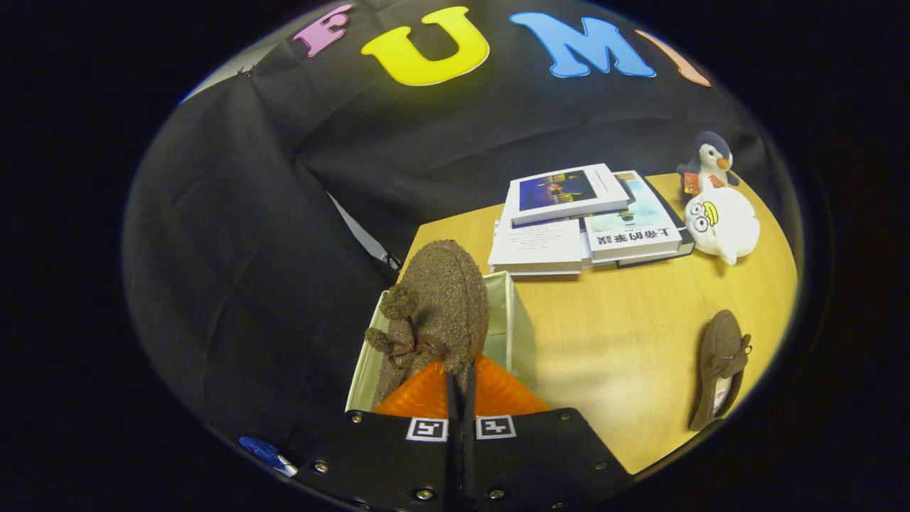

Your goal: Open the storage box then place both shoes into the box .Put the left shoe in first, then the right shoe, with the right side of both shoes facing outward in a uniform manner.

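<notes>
Shoe (434, 313) pinched in tool (461, 387) – above open box (522, 327)

We count two brown fuzzy shoes: one shoe (441, 306) pinched at its heel edge between the orange fingers (419, 395), one shoe (719, 366) lying on the worktop (618, 355). There is one storage box (515, 327), two plush toys (719, 224), and one stack of at least three books (590, 217).

A book (629, 238) bears an inverted Chinese title, too unclear to read.
</notes>
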### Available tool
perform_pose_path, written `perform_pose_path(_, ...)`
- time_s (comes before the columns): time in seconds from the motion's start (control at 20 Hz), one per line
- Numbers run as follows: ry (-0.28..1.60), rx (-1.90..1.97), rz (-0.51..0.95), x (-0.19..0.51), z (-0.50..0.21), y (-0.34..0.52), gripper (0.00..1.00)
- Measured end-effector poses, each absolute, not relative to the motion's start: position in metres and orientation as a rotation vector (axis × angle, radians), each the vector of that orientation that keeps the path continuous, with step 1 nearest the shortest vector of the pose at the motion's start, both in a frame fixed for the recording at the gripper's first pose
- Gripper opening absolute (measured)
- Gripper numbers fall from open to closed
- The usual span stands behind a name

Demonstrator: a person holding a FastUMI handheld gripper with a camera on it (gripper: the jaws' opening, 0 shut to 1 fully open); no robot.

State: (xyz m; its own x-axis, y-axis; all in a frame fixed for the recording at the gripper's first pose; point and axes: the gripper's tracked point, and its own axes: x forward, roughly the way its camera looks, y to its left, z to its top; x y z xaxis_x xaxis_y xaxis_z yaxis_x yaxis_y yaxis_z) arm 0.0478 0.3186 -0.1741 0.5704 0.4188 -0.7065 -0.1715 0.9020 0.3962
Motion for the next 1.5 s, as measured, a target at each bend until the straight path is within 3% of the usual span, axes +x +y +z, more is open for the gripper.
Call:
perform_pose_path(0.8, 1.069, 0.232, 0.323, 0.034, -0.276, 0.399, 0.01)
perform_pose_path(0.85, 1.069, 0.240, 0.334, 0.034, -0.274, 0.402, 0.07)
perform_pose_path(0.95, 1.046, 0.281, 0.394, 0.031, -0.263, 0.411, 0.28)
perform_pose_path(1.15, 0.966, 0.319, 0.465, 0.036, -0.225, 0.405, 0.98)
perform_pose_path(1.5, 0.768, 0.294, 0.506, 0.048, -0.165, 0.347, 0.98)
